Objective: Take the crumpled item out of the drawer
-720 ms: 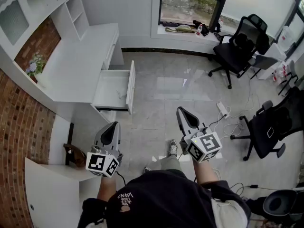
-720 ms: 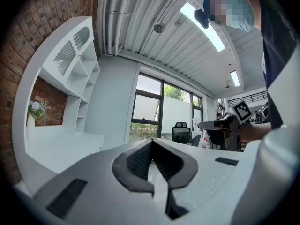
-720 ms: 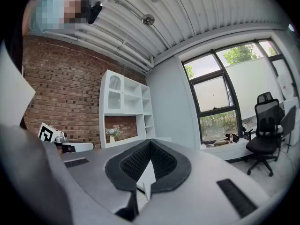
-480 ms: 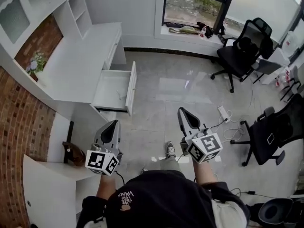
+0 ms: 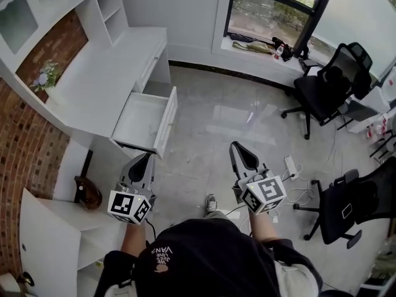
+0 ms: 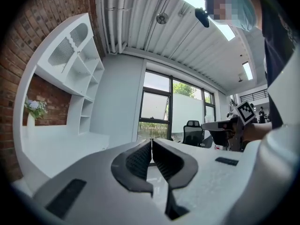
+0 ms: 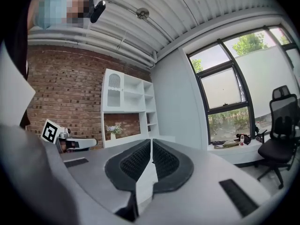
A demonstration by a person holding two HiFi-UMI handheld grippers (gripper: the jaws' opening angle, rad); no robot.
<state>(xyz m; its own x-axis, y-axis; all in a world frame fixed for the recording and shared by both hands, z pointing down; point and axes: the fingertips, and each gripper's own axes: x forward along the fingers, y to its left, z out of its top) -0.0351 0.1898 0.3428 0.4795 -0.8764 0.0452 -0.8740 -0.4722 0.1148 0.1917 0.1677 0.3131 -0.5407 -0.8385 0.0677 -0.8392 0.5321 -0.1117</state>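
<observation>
The white drawer (image 5: 141,124) stands pulled out from the desk (image 5: 99,82), in the upper left of the head view. Its inside looks pale, and I cannot make out the crumpled item in it. My left gripper (image 5: 146,158) is held in the air just short of the drawer's front corner, jaws shut and empty. In its own view the left gripper (image 6: 152,142) shows its pads pressed together. My right gripper (image 5: 237,146) hovers over the floor to the drawer's right, also shut on nothing. The right gripper (image 7: 151,142) points toward the shelves and the window.
White shelves (image 5: 108,2) and a small vase of flowers (image 5: 42,79) stand at the desk's back by a brick wall. A brown object (image 5: 86,193) sits on a lower shelf at the left. Black office chairs (image 5: 328,88) and a power strip with cables (image 5: 291,166) occupy the floor to the right.
The head view has shifted, so the drawer and desk now sit lower and closer to my left gripper. Both grippers stay shut and keep their places in front of the body.
</observation>
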